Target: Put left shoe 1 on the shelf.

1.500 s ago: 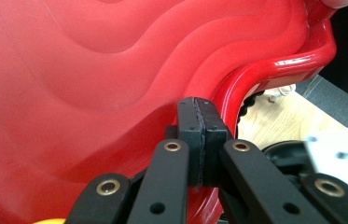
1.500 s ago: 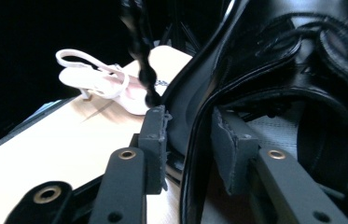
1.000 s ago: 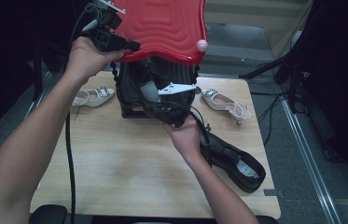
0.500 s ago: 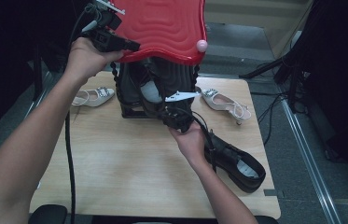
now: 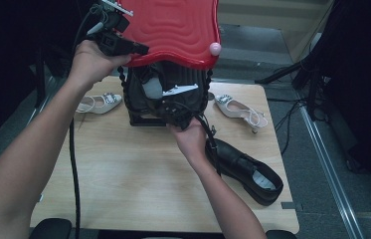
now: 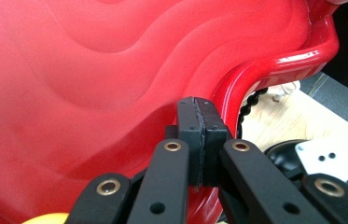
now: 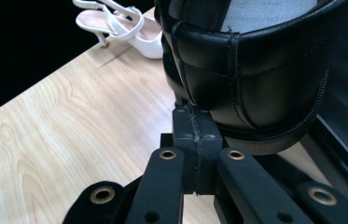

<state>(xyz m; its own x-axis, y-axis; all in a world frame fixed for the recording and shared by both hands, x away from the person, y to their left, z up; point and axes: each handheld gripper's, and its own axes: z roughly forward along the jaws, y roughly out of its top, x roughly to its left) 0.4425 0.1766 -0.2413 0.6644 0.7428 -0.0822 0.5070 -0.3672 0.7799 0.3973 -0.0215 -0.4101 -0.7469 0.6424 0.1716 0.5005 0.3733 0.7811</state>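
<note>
two white heeled sandals (image 5: 98,103) (image 5: 237,110), wooden table (image 5: 123,184)

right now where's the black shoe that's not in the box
In the high view the black shoe lies on the table's right side, just right of the person's right hand, below the white heeled shoe.

A light wooden table (image 5: 123,179) stands on a grey floor (image 5: 317,199) crossed by a metal rail (image 5: 329,169), with black cables (image 5: 287,117) and darkness beyond.

High view overhead, facing forward-down; gripper views close-up; shared: red lid (image 5: 173,30), table (image 5: 123,179).
</note>
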